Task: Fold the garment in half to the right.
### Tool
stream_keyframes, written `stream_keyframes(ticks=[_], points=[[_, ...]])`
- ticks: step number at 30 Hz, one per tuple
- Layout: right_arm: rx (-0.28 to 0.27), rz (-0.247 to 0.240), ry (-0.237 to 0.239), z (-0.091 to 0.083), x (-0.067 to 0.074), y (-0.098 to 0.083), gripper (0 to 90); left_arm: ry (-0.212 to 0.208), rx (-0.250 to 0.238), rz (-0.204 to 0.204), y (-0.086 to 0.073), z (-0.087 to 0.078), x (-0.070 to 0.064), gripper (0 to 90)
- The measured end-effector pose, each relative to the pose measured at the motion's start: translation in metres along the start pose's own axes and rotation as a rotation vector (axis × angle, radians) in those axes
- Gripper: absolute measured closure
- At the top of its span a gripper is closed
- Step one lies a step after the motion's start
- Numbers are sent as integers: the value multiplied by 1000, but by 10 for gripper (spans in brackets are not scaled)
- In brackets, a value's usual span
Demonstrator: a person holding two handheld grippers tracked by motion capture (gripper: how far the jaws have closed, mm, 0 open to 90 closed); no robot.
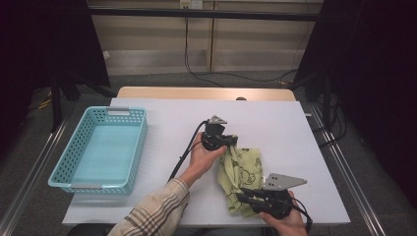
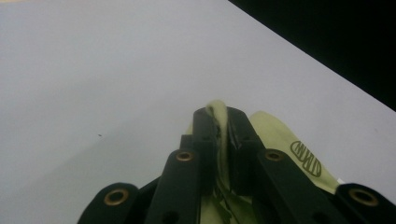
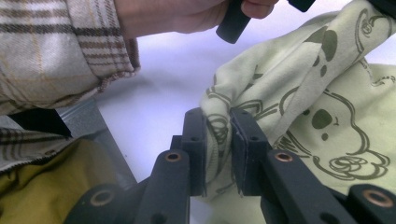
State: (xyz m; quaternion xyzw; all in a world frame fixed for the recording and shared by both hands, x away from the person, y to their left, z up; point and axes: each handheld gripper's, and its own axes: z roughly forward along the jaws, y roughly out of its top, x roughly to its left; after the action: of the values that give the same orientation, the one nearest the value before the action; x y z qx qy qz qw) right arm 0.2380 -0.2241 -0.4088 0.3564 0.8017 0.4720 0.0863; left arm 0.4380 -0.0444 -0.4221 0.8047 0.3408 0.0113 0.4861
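1. I see an empty turquoise basket at the surface's left edge.
2. My left tongs are clamped on the far end of the pale green printed cloth.
3. My right tongs pinch the cloth's near edge, right of centre.

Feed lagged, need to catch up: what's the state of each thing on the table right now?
Green cloth: crumpled on the table, pinched at two spots.
Left gripper: shut on the cloth's far edge.
Right gripper: shut on the cloth's near edge.
Blue basket: empty, upright, apart from the cloth.
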Motion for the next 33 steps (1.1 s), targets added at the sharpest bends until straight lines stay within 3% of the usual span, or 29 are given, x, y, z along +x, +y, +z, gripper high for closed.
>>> stream_keyframes(ticks=[5,27,33], points=[[4,-2,-1,-1,-3,-2,774,10,30,13,0,6,-1,839],[33,-35,-46,-3,-10,-11,765,10,49,-11,2,29,-7,834],[41,-40,-65,-4,-12,-13,764,9,56,11,4,35,-10,834]])
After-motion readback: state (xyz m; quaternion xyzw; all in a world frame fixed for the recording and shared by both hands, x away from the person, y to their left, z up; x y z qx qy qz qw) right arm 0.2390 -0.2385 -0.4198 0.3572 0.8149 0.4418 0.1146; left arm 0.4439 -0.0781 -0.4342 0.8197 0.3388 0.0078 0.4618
